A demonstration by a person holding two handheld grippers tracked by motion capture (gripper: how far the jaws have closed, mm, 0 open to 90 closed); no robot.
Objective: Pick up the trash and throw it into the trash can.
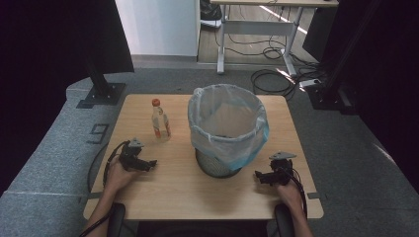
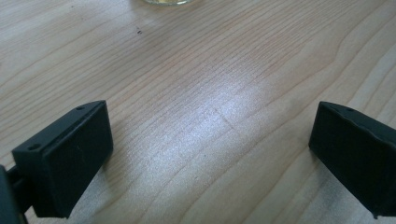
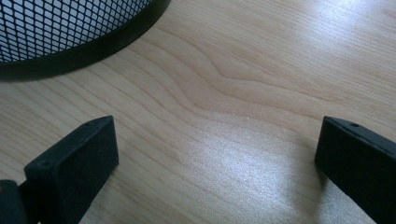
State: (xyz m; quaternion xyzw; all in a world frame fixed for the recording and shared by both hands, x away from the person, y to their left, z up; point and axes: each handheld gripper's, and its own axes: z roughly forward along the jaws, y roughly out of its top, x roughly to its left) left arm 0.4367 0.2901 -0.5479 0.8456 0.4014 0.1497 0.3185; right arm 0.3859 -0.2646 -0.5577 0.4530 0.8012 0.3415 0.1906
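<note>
In the left gripper view we see our left gripper [image 2: 210, 140] with its two black jaws spread wide and released, nothing between them but bare wood grain, and the pale base of the bottle [image 2: 161, 2] just cut off at the top edge. In the right gripper view our right gripper [image 3: 215, 154] is likewise released, jaws far apart over the desk [image 3: 261, 70], with the black rim and mesh wall of the bin [image 3: 65, 28] curving across the upper left corner. From the high view we find the left gripper [image 1: 148, 163] low at the near left of the desk, held in the left hand [image 1: 117, 175], and the right gripper [image 1: 259, 175] at the near right in the right hand [image 1: 289, 191], just beside the bin's base. The bin, lined with a clear bag [image 1: 227, 123], stands mid-desk. The small orange-capped bottle stands upright to its left, apart from both grippers.
</note>
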